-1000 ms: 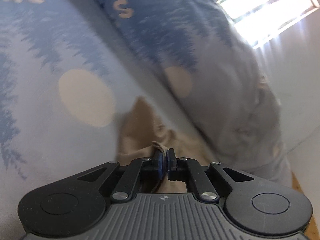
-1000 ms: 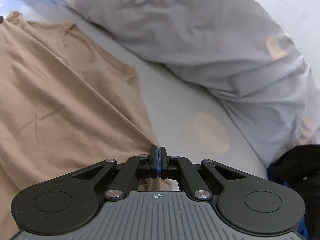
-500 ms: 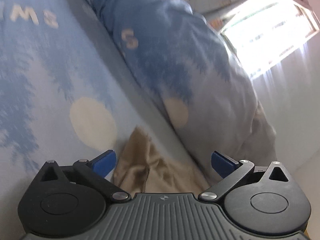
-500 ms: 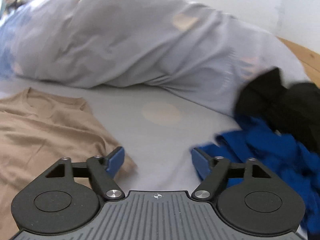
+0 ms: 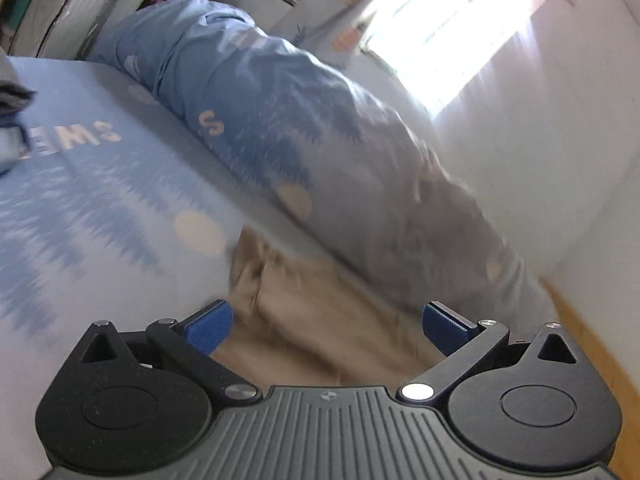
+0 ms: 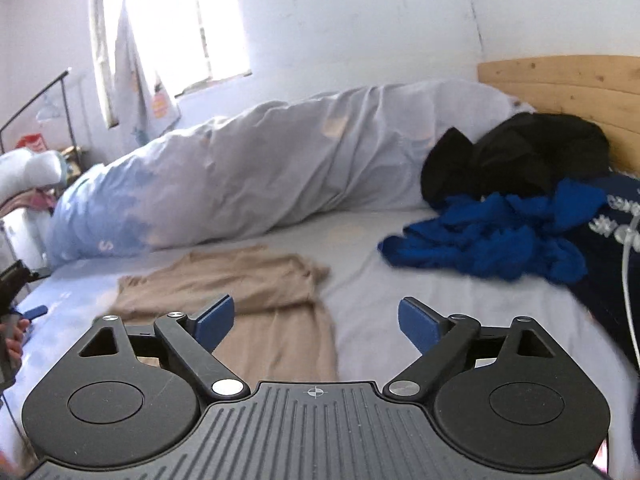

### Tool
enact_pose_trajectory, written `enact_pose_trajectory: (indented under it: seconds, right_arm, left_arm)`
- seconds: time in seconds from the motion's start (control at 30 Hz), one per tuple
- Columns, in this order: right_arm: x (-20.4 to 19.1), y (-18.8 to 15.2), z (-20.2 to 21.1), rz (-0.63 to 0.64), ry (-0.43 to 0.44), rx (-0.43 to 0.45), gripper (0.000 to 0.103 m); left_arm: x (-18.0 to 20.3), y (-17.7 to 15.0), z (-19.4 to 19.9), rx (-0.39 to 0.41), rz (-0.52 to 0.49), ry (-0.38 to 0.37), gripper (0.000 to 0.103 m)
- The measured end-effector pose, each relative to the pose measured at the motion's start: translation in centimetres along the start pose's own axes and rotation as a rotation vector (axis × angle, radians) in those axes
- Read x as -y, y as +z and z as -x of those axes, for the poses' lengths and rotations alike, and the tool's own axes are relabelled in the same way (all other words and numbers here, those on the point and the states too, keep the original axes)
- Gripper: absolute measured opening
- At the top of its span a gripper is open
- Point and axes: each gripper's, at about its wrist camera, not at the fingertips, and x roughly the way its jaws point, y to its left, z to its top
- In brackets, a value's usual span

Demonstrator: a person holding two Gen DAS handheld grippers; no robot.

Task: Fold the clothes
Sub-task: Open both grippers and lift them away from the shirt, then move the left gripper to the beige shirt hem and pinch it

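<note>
A tan T-shirt [image 6: 256, 292] lies spread on the bed sheet [image 6: 372, 312], with no gripper touching it. The right wrist view has my right gripper [image 6: 316, 320] raised above the shirt's right side, its jaws opening with nothing between them. In the left wrist view the same tan shirt [image 5: 304, 320] is blurred below my left gripper [image 5: 326, 326], which stands wide open and empty. At the far left edge of the right wrist view my left gripper [image 6: 24, 312] shows again, with a hand around it.
A rolled grey-blue duvet [image 6: 248, 184] runs along the wall behind the shirt. A crumpled blue garment [image 6: 496, 236], a black one [image 6: 520, 160] and a dark printed one [image 6: 612, 248] are piled at the right by the wooden headboard [image 6: 568, 88]. A window [image 6: 184, 24] glares at the back.
Both grippers were shut on the tan shirt's edge; both have let go and opened. Both hands have lifted and pulled back, so the whole shirt and the bed now show.
</note>
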Motion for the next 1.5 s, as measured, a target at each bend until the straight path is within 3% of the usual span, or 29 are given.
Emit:
enact_pose_trajectory:
  seconds: [0.1,0.2,0.3,0.43,0.57,0.67,0.8,1.0,1.2,1.4,1.5]
  right_arm:
    - [-0.4,-2.4,2.6,-0.006,0.039,-0.054,0.091]
    - [-1.4,-4.8,4.1,-0.118,0.082,-0.119,0.091]
    - [-4.1,-7.2,4.9,-0.158,0.225,-0.192,0.091]
    - [-9.6,-8.8,5.8,0.059,0.356,-0.224,0.091]
    - [-11.4,-8.4,6.3,0.149,0.44,-0.188,0.094]
    - [-12.1,-7.9,6.4,0.164,0.448,-0.18,0.094]
    - [-12.9,-7.4,5.8,0.179,0.44,-0.171,0.094]
    - [-14.7,-9.5,6.0,0.256,0.463,-0.175,0.095]
    - [-16.7,-11.2,6.0,0.304,0.491,-0.192,0.095]
    - [-19.1,-12.8,6.3,0.334,0.524,-0.233,0.095]
    - [-21.4,-13.9,6.1,0.378,0.556,-0.247,0.095]
  left_arm:
    - [0.2,-1.2,4.1,-0.049,-0.073,0.02,0.103]
    - [0.0,-1.4,7.0,-0.087,-0.086,0.042,0.103]
    - [-0.2,-1.3,9.2,-0.122,-0.096,0.075,0.103]
    - [-0.9,-2.6,12.3,-0.169,-0.169,0.129,0.103]
    - [-2.9,-4.7,13.8,-0.222,-0.187,0.17,0.103]
    - [-3.2,-5.9,14.2,-0.254,-0.232,0.193,0.103]
    - [-3.3,-6.4,14.4,-0.258,-0.24,0.163,0.103]
    - [-4.5,-7.7,13.1,-0.406,-0.233,0.101,0.103]
    - [-5.3,-9.3,10.8,-0.548,-0.24,0.152,0.103]
    - [-6.7,-10.2,10.4,-0.622,-0.188,0.177,0.087]
    - [-7.4,-10.2,10.9,-0.628,-0.158,0.174,0.063]
